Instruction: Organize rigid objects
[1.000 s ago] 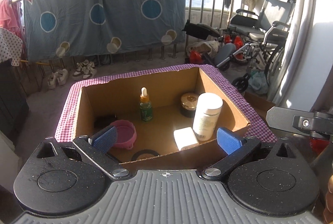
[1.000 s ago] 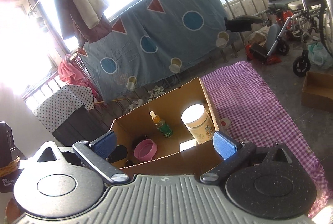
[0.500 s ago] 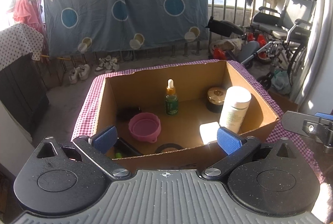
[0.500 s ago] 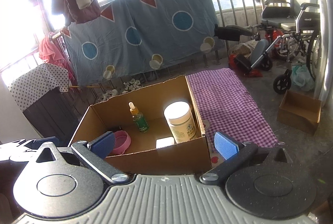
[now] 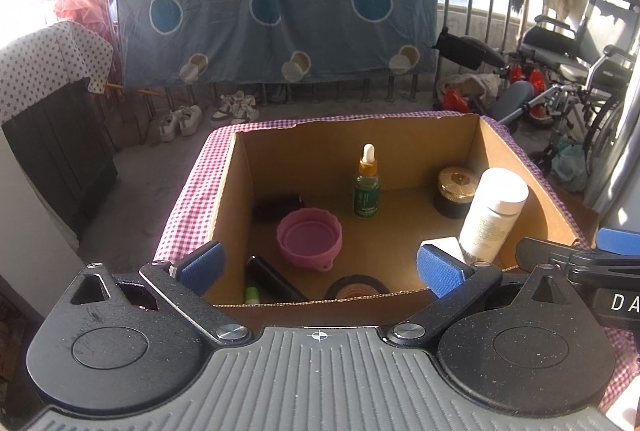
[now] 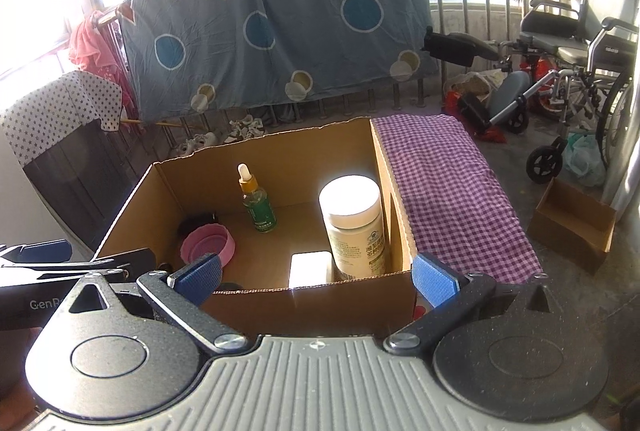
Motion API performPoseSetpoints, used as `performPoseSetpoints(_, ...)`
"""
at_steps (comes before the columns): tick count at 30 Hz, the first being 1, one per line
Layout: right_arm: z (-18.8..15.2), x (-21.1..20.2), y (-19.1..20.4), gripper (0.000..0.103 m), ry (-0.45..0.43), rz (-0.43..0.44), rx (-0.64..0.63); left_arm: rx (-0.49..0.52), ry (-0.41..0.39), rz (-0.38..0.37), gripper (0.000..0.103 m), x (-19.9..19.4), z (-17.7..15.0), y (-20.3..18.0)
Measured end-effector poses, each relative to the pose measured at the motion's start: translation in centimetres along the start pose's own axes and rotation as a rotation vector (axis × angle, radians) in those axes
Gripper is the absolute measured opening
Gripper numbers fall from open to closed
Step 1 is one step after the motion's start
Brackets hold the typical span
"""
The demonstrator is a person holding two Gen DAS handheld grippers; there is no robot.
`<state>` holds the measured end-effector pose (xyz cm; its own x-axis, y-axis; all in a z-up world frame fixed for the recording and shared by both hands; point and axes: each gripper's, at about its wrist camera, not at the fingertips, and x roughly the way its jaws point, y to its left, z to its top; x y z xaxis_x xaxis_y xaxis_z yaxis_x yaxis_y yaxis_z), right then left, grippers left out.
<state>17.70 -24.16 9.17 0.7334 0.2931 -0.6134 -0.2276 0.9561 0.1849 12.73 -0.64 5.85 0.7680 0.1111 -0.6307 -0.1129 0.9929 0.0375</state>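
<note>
An open cardboard box sits on a purple checked cloth. Inside stand a green dropper bottle, a white-capped bottle and a dark jar with a gold lid. A pink collapsible cup, a small white block, a black tape roll and a dark tube lie on the box floor. My left gripper hangs open before the box's near wall, holding nothing. My right gripper is open too, at the near right corner.
A blue patterned sheet hangs on the railing behind. Shoes lie on the floor beneath it. A wheelchair stands at the right, and a small cardboard box rests on the floor beside the cloth. A dark cabinet stands on the left.
Both grippers have drawn back and risen from the box, so more of its floor shows. Both stayed open and the items in the box have not moved.
</note>
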Motion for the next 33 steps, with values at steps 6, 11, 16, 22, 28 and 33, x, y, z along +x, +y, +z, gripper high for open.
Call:
performPoseSetpoints(6,-0.08,0.71,0.04,0.103,0.021,-0.012,-0.008,-0.001,0.022,0.008,0.103,0.24,-0.12,0.33)
performPoseSetpoints(11,-0.21,0.76,0.06,0.103,0.031,-0.027,-0.020,0.003,0.038,0.009,0.103,0.36,-0.16,0.30)
performPoseSetpoints(16,-0.27,0.82,-0.01,0.103,0.039,-0.031,-0.030,0.004,0.054,0.011,0.103,0.49,-0.28,0.21)
performPoseSetpoints(22,-0.42,1.00,-0.03,0.103,0.047,-0.034,-0.036,0.012,0.067,0.018,0.102,0.57,-0.42,0.05)
performPoseSetpoints(28,-0.43,1.00,-0.01,0.103,0.041,-0.036,-0.049,0.008,0.072,0.014,0.102,0.50,-0.54,0.14)
performPoseSetpoints(33,-0.38,1.05,0.21,0.103,0.043,-0.036,-0.055,0.004,0.077,0.014,0.102,0.54,-0.56,0.20)
